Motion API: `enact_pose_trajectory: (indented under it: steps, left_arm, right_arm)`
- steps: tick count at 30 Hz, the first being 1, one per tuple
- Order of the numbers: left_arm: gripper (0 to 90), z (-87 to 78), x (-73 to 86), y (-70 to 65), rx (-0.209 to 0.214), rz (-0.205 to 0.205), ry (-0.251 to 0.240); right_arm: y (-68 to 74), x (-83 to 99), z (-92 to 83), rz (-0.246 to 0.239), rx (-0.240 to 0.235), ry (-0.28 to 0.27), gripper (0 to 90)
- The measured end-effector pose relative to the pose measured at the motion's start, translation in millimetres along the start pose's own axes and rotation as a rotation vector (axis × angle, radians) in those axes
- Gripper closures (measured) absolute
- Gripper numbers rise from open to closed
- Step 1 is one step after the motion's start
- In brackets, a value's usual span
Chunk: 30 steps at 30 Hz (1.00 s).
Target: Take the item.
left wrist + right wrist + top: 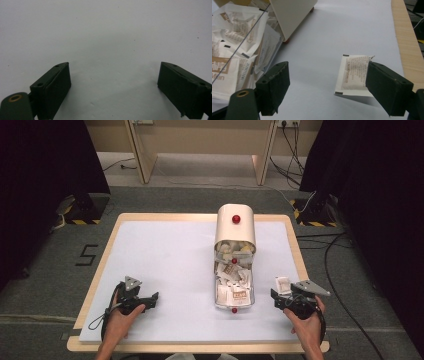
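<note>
Your right hand-held gripper (327, 87) is wide open; the packet (354, 75) (light, thin, floppy) lies on the surface (332, 37). Pinch its edge.

- One cream container (235, 227) at twelve o'clock, open tray toward six.
- One loose sachet (353, 74) on the table at four o'clock.
- Many sachets (234, 287) heaped in the tray; perhaps a dozen, too jumbled to count.
- Two grippers: left gripper (150, 299), right gripper (276, 297).

A white mat (165, 270) covered a wooden table (95, 270), black curtains (45, 170) hung at both sides, and cables (335, 270) trailed across the grey floor (45, 285).
</note>
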<state>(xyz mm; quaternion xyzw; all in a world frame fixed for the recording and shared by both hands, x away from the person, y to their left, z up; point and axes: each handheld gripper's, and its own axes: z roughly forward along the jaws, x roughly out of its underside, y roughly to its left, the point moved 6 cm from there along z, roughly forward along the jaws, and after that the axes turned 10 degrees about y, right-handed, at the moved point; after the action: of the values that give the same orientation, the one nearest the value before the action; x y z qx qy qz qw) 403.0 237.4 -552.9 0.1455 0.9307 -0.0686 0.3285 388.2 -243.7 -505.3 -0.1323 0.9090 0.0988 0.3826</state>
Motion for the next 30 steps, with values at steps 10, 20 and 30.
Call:
enact_pose_trajectory:
  steps: [10, 20, 30]
  left_arm:
    - [10.6, 0.0, 0.0, 0.0, -0.001, 0.001, 0.001]
    - [10.6, 0.0, 0.0, 0.0, -0.002, 0.001, 0.001]
    - [10.6, -0.1, 0.1, 0.0, -0.002, 0.002, 0.002]
  right_arm:
    - [10.3, 10.1, -6.8, -0.005, -0.022, -0.003, 18.4]
    - [13.4, 17.6, -10.9, -0.003, -0.031, 0.005, 17.1]
    - [18.2, 23.7, -14.7, -0.012, -0.045, 0.013, 17.0]
